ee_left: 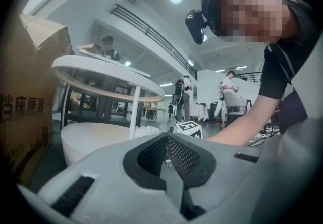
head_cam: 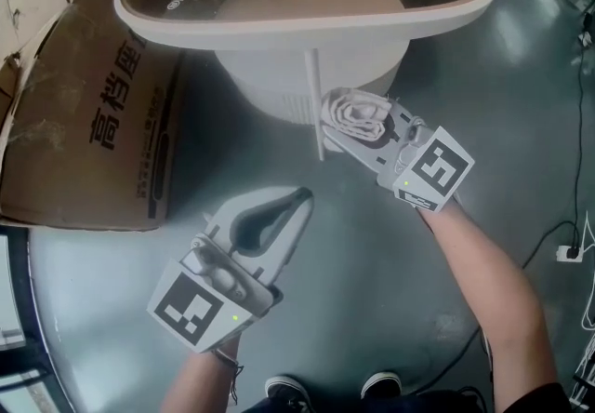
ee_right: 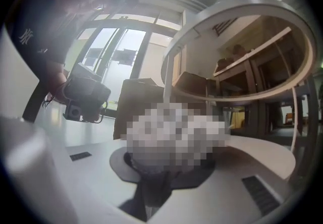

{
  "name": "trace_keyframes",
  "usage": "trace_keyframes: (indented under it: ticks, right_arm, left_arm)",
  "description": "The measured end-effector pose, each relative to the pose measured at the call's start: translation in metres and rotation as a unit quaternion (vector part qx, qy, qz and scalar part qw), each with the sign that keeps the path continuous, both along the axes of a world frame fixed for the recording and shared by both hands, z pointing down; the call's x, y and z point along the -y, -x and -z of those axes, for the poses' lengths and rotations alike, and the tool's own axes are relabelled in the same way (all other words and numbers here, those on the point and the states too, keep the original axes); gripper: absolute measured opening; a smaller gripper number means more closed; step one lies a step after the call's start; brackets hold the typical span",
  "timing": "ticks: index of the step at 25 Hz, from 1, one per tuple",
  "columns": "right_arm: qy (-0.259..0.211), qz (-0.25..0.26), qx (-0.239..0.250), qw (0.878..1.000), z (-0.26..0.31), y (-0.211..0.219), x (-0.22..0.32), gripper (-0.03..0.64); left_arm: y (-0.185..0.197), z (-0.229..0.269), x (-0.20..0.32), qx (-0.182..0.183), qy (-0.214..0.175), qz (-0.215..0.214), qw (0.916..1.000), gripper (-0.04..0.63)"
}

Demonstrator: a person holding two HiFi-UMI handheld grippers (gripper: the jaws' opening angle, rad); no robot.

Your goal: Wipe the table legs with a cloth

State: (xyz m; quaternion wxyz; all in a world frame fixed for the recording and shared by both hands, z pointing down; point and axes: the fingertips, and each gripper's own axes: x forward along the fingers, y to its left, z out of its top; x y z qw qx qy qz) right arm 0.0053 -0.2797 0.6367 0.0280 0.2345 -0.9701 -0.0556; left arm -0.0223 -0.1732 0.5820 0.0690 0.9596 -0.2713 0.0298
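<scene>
A low oval table with a glass top and a white rim (head_cam: 307,19) stands on thin white legs over a round white base (head_cam: 279,86). My right gripper (head_cam: 342,123) is shut on a rolled white cloth (head_cam: 364,112), which presses against the near leg (head_cam: 314,95). In the right gripper view the cloth (ee_right: 174,140) is a blurred patch just below that leg (ee_right: 165,74). My left gripper (head_cam: 299,199) hovers over the grey floor in front of the table, shut and empty; its jaws (ee_left: 166,160) meet with nothing between them, the leg (ee_left: 135,112) beyond.
A large cardboard box (head_cam: 93,123) leans at the table's left side. A cable and a plug (head_cam: 565,253) lie on the floor at the right. The person's shoes (head_cam: 381,385) are at the bottom. Other people (ee_left: 181,94) stand far back.
</scene>
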Motion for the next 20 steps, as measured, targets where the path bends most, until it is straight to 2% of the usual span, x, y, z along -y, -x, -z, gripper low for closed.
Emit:
trace_keyframes:
  ticks: [10,14,17,18,20]
  right_arm:
    - [0.084,-0.038,0.041,0.995,-0.089,-0.002,-0.001,0.078]
    - [0.108,-0.046,0.012,0.993,-0.124,0.0,-0.005,0.078]
    - [0.129,-0.04,-0.066,0.989,-0.152,-0.003,-0.007,0.081]
    - [0.146,-0.047,-0.078,0.985,-0.158,-0.008,-0.005,0.081]
    - [0.177,-0.08,-0.055,0.979,-0.153,-0.028,0.001,0.081]
  left_arm:
    - [0.001,-0.045,-0.012,0.017,0.036,-0.006,0.9992,0.005]
    - [-0.004,-0.052,-0.017,0.015,0.039,-0.01,0.9991,0.005]
    - [-0.012,-0.055,-0.018,0.017,0.037,-0.019,0.999,0.005]
    - [-0.014,-0.056,-0.017,0.017,0.04,-0.019,0.9989,0.005]
    - [-0.016,-0.059,-0.015,0.016,0.048,-0.02,0.9985,0.005]
